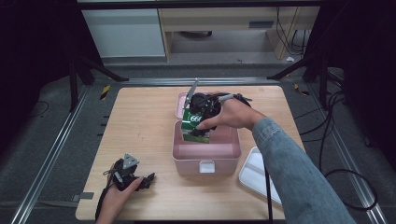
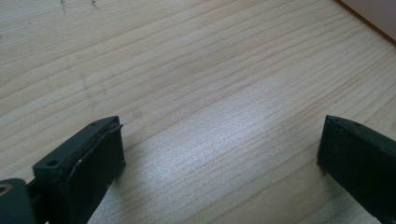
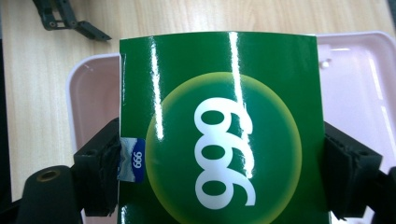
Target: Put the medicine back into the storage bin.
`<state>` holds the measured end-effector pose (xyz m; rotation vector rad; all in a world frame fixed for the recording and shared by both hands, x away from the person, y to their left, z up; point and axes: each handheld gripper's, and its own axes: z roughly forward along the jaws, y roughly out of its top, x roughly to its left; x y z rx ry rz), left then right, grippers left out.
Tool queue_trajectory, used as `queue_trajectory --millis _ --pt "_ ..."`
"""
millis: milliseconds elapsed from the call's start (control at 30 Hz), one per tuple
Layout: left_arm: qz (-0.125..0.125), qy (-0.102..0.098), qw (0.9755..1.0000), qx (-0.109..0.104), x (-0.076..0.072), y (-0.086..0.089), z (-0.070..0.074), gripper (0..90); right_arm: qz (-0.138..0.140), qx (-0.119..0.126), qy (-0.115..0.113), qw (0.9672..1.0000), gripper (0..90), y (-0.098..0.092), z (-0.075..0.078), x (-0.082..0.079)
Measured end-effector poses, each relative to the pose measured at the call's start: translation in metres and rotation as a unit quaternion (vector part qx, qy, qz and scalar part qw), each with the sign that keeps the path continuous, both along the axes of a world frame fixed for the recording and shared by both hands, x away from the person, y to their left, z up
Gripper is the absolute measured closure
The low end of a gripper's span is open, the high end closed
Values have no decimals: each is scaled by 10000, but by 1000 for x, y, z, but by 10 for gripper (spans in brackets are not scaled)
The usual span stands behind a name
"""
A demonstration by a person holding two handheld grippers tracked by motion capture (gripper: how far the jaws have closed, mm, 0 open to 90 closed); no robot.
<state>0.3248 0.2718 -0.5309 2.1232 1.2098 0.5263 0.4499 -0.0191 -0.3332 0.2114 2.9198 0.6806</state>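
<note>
- Left claw [image 1: 150, 178] resting near the tabletop's [image 1: 140, 121] front left corner, held by a hand [image 1: 114, 198], jaws spread wide over bare wood, nothing between them.
- White lid [image 1: 256, 175] lying at the front right edge, just beside the pink box [image 1: 207, 151].
- Right claw [image 1: 201, 132] pinching a green carton [image 1: 196, 126] printed with "999", one pad on each side edge, as seen in the right gripper view [image 3: 219, 177].
- Green carton upright, lower end dipping inside the open pink box near the tabletop's middle; touching the box floor or not, cannot tell.
- Pink tray [image 1: 180, 100] just behind the box, partly hidden by the hand [image 1: 233, 114].
</note>
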Motion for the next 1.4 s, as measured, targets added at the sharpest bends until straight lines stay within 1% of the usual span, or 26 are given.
queue_trajectory --millis 100,200,233,300,433,767,867,967,1033,1400 --pt "-2 1 10000 0 0 0 0 0 83 -106 18 9999 172 5 -6 0" --pt "-5 8 10000 2 0 0 0 0 140 -128 64 9998 172 9 -11 0" --pt "-1 -2 10000 1 0 0 0 0 199 -131 85 9997 172 11 -14 0" --pt "-1 -3 10000 3 0 0 0 0 222 -133 97 9996 172 12 -16 0" --pt "-1 -3 10000 2 0 0 0 0 291 -100 142 9994 173 15 -23 1" --pt "-4 -3 10000 2 0 0 0 0 400 -55 216 9989 173 20 -32 1" --pt "-5 -2 10000 2 0 0 0 0 423 -9 243 9988 173 22 -36 1" --pt "-5 -3 10000 2 0 0 0 0 464 6 287 9985 173 24 -42 1" --pt "-6 -3 10000 3 0 0 0 0 504 -5 277 9983 173 25 -44 1" --pt "-14 3 10000 12 0 0 0 0 520 2 342 9981 172 30 -51 1"
